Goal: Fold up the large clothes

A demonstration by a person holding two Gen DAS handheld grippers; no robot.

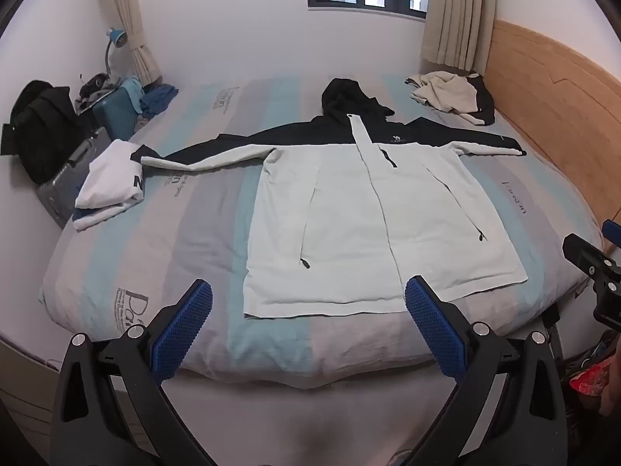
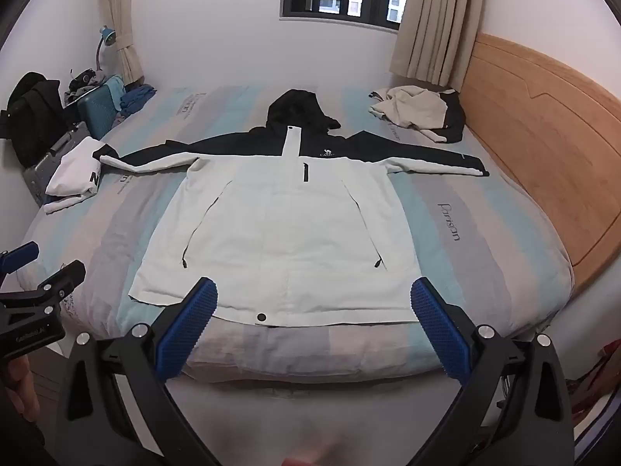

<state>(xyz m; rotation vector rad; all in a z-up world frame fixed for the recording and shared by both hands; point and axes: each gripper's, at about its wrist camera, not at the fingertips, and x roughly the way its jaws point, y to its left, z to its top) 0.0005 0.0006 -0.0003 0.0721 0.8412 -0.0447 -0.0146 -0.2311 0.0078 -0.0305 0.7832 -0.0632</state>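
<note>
A white and black hooded jacket (image 1: 349, 209) (image 2: 279, 225) lies flat on the bed, front up, sleeves spread to both sides and hood toward the window. My left gripper (image 1: 308, 291) hovers open above the jacket's hem, nothing between its blue pads (image 1: 182, 326). My right gripper (image 2: 313, 291) is open too, over the hem, its blue pads (image 2: 438, 330) apart and empty. In the left wrist view the right gripper (image 1: 590, 268) shows at the right edge; the left gripper (image 2: 46, 287) shows at the left edge of the right wrist view.
A folded white garment (image 1: 110, 182) (image 2: 73, 174) lies at the bed's left edge. A crumpled beige and black garment (image 1: 454, 97) (image 2: 419, 112) sits near the wooden headboard (image 2: 543, 147). Suitcases (image 1: 116, 112), a black bag (image 1: 39, 128) and a lamp (image 1: 116, 39) stand left of the striped bed (image 1: 194, 209).
</note>
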